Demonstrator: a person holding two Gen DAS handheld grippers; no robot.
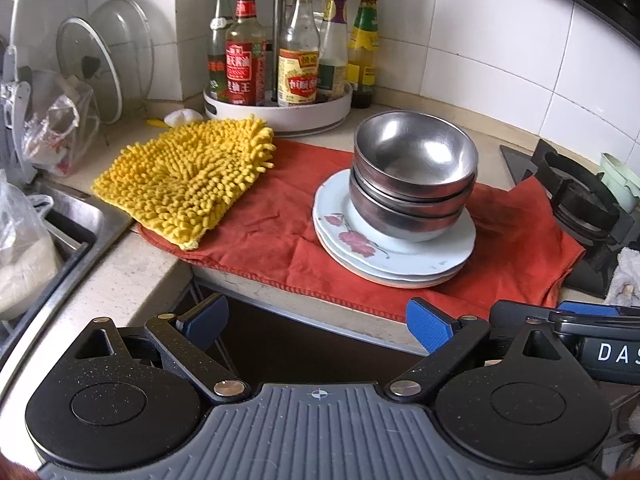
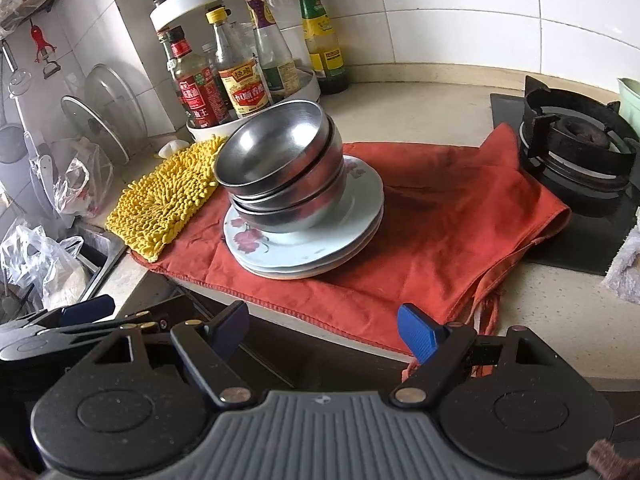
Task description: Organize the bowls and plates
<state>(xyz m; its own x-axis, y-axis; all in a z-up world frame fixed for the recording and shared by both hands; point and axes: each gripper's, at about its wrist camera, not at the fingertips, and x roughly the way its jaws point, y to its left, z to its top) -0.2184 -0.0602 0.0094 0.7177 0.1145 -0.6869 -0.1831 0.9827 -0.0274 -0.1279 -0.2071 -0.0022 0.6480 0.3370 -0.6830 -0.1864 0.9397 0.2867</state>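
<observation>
While both tools hang short of the counter's front edge, nothing is gripped.

Left tool (image 1: 316,322): jaws wide apart, empty, low in its own view at about 6 o'clock from the dishes.
Right tool (image 2: 322,330): jaws wide apart, empty (its blue pads (image 2: 418,338) clear of the cloth's hem).
Bowls (image 1: 414,172): steel, nested in one stack, the top one tilted slightly; they stand on the plates.
Plates (image 1: 394,248): white with a red flower print, stacked, lying on the red cloth (image 1: 276,232).
Counter (image 1: 132,276): pale stone, carrying the cloth and the dishes.
Yellow mitt (image 1: 188,182): shaggy, at 9 o'clock from the plates, half on the cloth.
Bottle rack (image 1: 280,114): round white tray of sauce bottles, at 11 o'clock from the bowls, against the tiled wall.
Gas burner (image 1: 580,200): at 3 o'clock from the plates, just past the cloth's edge.
Sink (image 1: 60,216): at 9 o'clock, beyond the mitt.
</observation>
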